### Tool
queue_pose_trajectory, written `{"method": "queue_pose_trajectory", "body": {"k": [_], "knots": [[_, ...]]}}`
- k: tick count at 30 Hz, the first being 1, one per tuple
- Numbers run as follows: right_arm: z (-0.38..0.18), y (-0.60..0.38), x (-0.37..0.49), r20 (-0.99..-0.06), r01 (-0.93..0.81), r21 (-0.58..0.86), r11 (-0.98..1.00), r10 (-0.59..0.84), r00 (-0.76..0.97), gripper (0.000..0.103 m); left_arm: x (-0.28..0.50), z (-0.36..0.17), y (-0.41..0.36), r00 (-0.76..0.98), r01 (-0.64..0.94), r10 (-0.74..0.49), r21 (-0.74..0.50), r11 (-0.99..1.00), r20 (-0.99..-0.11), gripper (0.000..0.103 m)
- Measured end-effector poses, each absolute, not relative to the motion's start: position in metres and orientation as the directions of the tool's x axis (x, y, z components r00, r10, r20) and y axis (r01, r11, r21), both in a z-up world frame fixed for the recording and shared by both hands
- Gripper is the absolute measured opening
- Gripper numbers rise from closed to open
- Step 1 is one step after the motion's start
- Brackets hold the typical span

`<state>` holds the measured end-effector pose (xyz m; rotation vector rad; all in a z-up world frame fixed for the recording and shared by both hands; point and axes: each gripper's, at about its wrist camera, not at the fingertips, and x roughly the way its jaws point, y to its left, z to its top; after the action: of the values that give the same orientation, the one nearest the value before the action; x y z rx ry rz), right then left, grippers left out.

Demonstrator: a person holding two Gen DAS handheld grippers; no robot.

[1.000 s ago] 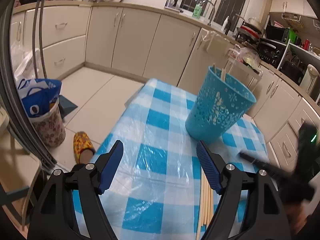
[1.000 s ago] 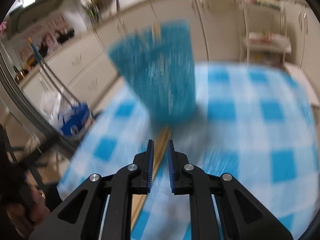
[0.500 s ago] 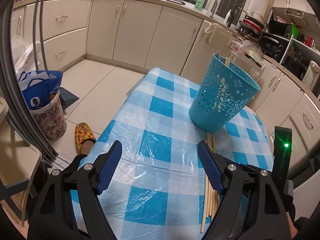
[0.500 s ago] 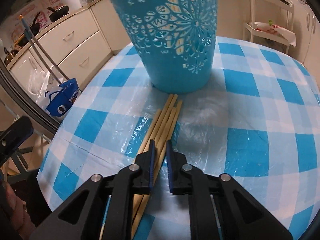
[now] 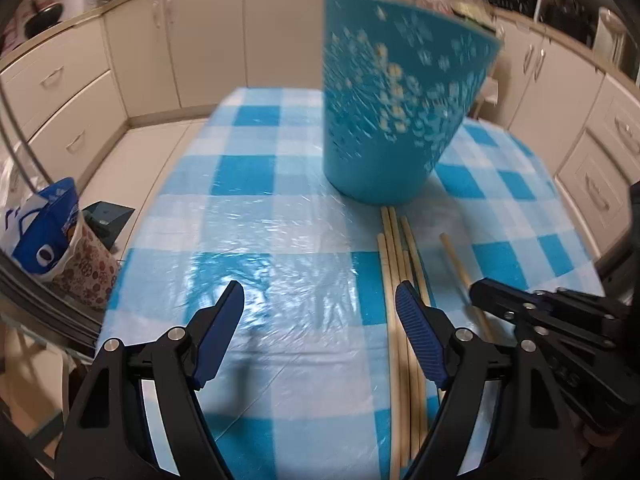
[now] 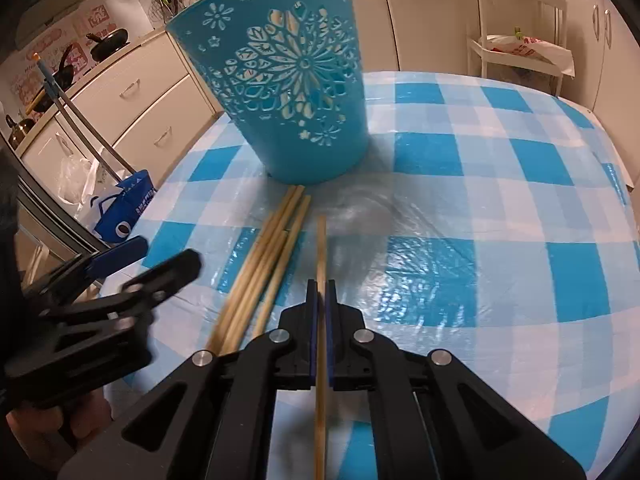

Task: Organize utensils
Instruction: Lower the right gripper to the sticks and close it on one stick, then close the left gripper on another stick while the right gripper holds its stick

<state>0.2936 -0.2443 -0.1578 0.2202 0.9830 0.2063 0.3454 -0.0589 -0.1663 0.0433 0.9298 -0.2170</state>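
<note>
Over on the left, the left gripper hung above the checked tablecloth with its blue-padded tongs spread wide and nothing between them. Its right pad sat over the near part of the chopstick bundle, though the pictures did not settle whether it touched the sticks. That bundle lay flat on the cloth, far tips just short of the foot of the blue cut-out basket, which stood upright on the table; light sticks showed through its lacework in the right wrist view.

Moving across, one single chopstick had been parted from the rest, sitting just beside the bundle and angled away from it. And there it was: the right gripper had its tongs pinched narrow onto that lone stick, which ran straight between the pads and out both ends, its far tip pointing toward the basket. In the left wrist view the same gripper came in low from the right edge, clamped on the stick.
</note>
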Motion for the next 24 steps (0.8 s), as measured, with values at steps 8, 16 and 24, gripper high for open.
{"method": "queue_pose_trajectory", "body": {"k": [8, 16, 24], "knots": [[-0.162, -0.249, 0.289, -0.798, -0.082, 0.268, 0.96, 0.269, 0.539, 0.004, 0.363, -0.183, -0.076, 0.545, 0.23, -0.119, 0.012, 0.973, -0.83, 0.073], [-0.165, -0.254, 0.289, -0.799, -0.071, 0.272, 0.96, 0.266, 0.539, 0.004, 0.366, -0.19, -0.084, 0.531, 0.245, -0.11, 0.028, 0.969, -0.84, 0.07], [-0.166, -0.242, 0.301, -0.812, -0.11, 0.194, 0.975, 0.223, 0.539, 0.03, 0.376, -0.186, -0.095, 0.515, 0.29, -0.139, 0.02, 0.957, -0.846, 0.035]]}}
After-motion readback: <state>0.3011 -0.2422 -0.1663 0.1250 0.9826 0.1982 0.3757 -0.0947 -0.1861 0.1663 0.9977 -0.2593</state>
